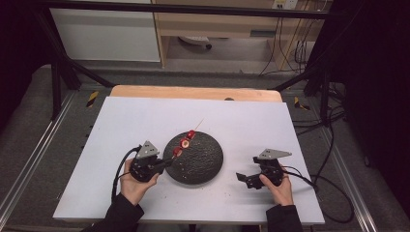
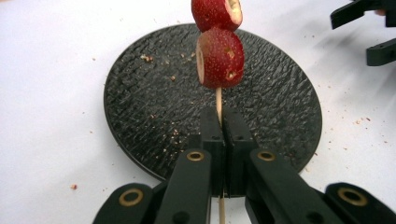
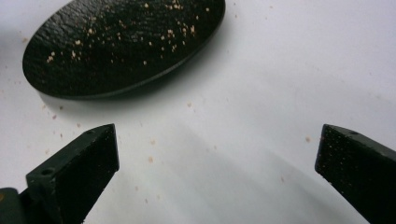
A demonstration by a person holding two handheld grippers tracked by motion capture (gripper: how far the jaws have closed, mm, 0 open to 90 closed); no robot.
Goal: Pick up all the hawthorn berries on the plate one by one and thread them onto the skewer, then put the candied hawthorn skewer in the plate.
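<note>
— Sleeves and hands come in at the bottom edge of the high view. What do they carry?

— Each hand holds a gripper. On the white table (image 1: 145,116) the left gripper (image 1: 168,163) sits at the near left rim of a round black plate (image 1: 203,162), its jaws pressed onto the near end of a thin wooden skewer (image 1: 198,124). That stick slants up and away over the plate's left part, with red fruit pieces (image 1: 184,143) threaded along it and a bare tip past them.

— And the other one?

— The right gripper (image 1: 243,178) rests on the table to the right of the plate, apart from it, jaws spread and holding nothing.

— What about the left gripper view?

— Its two black jaws stand pinched together on the skewer (image 2: 218,100), which rises straight between them. Just above sits one red fruit piece (image 2: 220,57), a second touching it at the top edge. Behind lies the black plate (image 2: 140,107), scattered with crumbs. The right gripper (image 2: 366,32) shows at the upper right, its jaws apart.

— Finally, the right gripper view?

— The jaws stand wide open over bare white table (image 3: 261,93) dotted with crumbs. The plate (image 3: 116,46) lies farther off, upper left, also speckled.
</note>
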